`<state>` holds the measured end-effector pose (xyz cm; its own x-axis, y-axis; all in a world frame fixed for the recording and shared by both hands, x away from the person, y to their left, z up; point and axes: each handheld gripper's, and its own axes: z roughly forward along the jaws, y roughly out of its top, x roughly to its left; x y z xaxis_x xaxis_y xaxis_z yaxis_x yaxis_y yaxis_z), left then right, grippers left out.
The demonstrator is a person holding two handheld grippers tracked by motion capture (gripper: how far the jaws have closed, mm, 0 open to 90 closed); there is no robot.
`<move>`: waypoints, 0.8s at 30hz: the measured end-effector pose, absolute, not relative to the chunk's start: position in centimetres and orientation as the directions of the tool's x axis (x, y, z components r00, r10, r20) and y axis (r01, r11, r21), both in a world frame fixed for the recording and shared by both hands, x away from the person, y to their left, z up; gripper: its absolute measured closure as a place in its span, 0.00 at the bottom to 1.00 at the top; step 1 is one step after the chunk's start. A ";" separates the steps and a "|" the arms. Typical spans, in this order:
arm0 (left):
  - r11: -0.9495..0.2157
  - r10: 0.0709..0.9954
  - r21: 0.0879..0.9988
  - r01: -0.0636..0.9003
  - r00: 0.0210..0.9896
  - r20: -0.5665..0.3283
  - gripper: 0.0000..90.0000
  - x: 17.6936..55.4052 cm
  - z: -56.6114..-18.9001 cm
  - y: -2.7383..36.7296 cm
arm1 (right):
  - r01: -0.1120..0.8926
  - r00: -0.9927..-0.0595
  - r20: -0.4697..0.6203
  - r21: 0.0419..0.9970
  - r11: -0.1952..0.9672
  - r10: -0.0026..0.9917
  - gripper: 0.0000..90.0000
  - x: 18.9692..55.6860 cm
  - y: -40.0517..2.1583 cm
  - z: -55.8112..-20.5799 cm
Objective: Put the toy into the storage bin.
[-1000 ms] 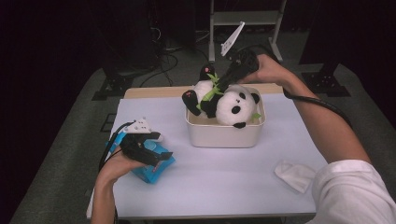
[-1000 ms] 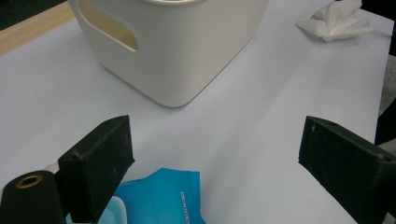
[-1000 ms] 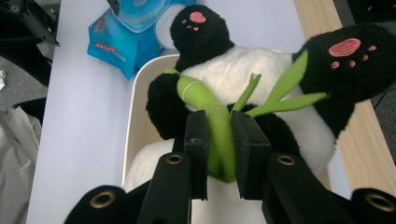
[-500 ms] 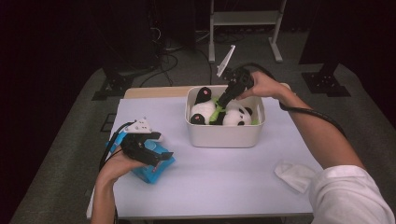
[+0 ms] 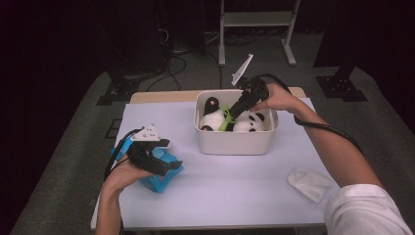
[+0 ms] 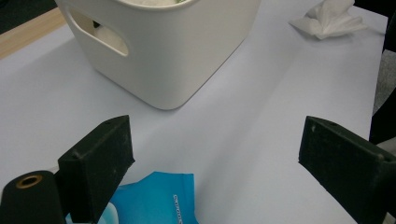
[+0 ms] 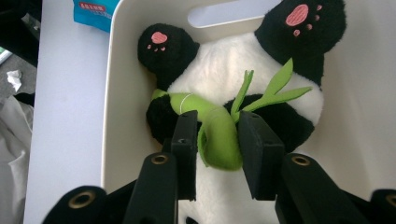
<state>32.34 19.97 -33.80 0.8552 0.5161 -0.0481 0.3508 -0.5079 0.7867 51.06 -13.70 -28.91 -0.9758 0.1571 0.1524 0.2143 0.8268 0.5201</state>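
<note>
The fingers of the right gripper are being held on either side of the green bamboo stalk on the plush panda, having just been opening, with a slight gap showing at each pad; the panda is lying on its back inside the white bin on the tabletop; the left gripper is being kept spread wide with nothing between, just above a blue packet; small white print on that packet is being shown too blurred to read; a crumpled white tissue is lying apart near the tabletop's right edge.
</note>
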 end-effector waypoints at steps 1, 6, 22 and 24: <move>-0.507 0.516 0.788 0.349 0.855 -0.047 0.10 32.3 -33.7 20.0 | 0.212 -0.976 0.147 0.527 0.823 0.157 0.73 51.0 -13.8 -28.8; -0.504 0.517 0.792 0.345 0.855 -0.044 0.10 32.1 -33.6 20.0 | 0.217 -0.976 0.135 0.546 0.809 0.170 0.72 50.5 -14.3 -28.2; -0.507 0.507 0.794 0.335 0.861 -0.039 0.10 31.9 -33.5 19.6 | 0.227 -0.973 0.107 0.617 0.753 0.206 0.68 48.8 -17.3 -26.0; -0.510 0.503 0.793 0.334 0.863 -0.040 0.10 31.8 -33.6 19.6 | 0.234 -0.971 0.110 0.621 0.748 0.212 0.68 48.5 -17.6 -26.0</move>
<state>31.81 19.58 -33.59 0.8635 0.5028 -0.0404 0.3339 -0.5098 0.7928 48.51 -17.57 -25.96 -0.9710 0.2120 0.1102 0.2338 0.7482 0.6209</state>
